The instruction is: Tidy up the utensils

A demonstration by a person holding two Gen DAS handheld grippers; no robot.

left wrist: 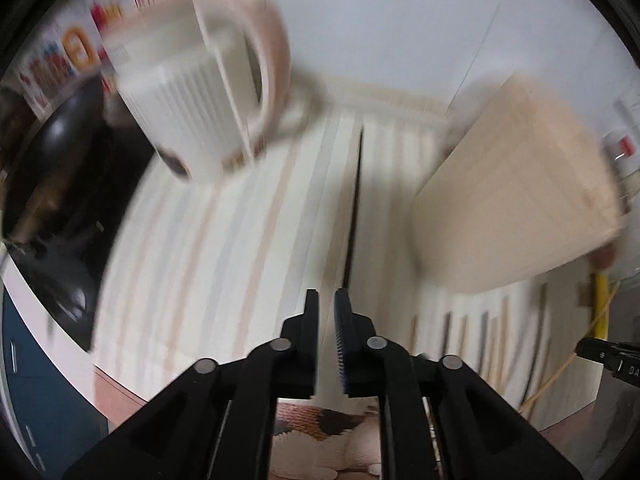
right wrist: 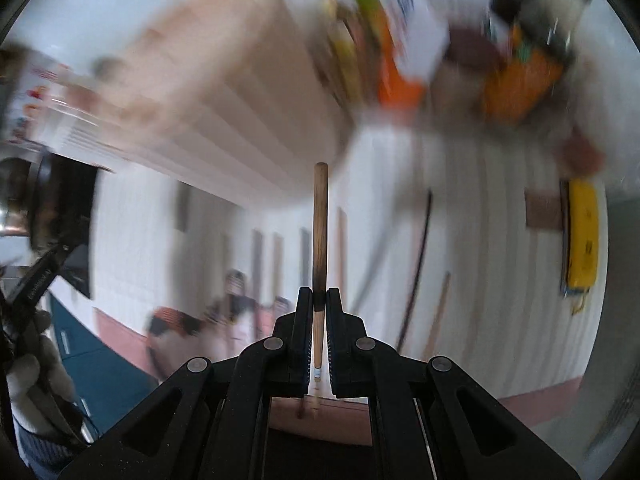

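In the left wrist view, a white ribbed utensil holder (left wrist: 192, 88) with a pink rim stands at the upper left on a striped mat (left wrist: 240, 240). My left gripper (left wrist: 327, 300) shows a narrow gap between its pads. A thin dark chopstick (left wrist: 355, 200) runs up the mat from beside its right fingertip and is not between the pads. In the right wrist view, my right gripper (right wrist: 319, 294) is shut on a brown wooden chopstick (right wrist: 320, 224) that points straight ahead. Several more chopsticks (right wrist: 420, 256) lie on the mat. Both views are motion-blurred.
A pale wooden cutting board (left wrist: 512, 184) leans at the right of the mat. A black pan (left wrist: 52, 184) sits to the left. A yellow object (right wrist: 582, 240) lies at the mat's right edge. Blurred packets and jars (right wrist: 400, 40) crowd the back.
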